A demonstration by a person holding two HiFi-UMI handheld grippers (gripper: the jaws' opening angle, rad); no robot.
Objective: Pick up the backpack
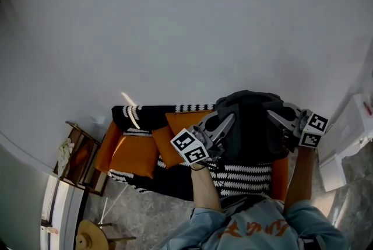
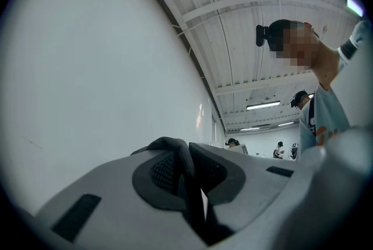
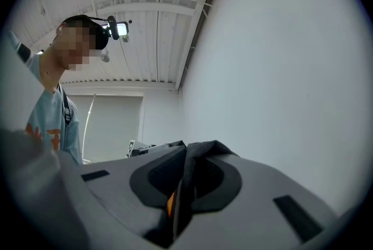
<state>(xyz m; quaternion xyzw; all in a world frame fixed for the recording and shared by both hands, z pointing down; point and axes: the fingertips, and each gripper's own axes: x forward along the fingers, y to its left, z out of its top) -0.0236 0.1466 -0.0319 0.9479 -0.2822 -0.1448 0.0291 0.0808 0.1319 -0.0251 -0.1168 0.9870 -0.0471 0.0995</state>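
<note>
Seemingly near done — L tool [image 1: 231, 118] and R tool [image 1: 271, 115] each clamp backpack [image 1: 250, 133] fabric, w/ it apparently off the sofa [image 1: 133, 157].

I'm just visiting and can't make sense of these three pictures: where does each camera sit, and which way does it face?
Head view: on the person's head, facing steeply down at the sofa and black backpack; both forearms, left gripper and right gripper show.
Left gripper view: rides that gripper, facing along its jaws toward wall and ceiling; the person's upper body shows.
Right gripper view: likewise, wall rightward, person leftward.
Shared: both gripper views show jaws pinching backpack fabric.
</note>
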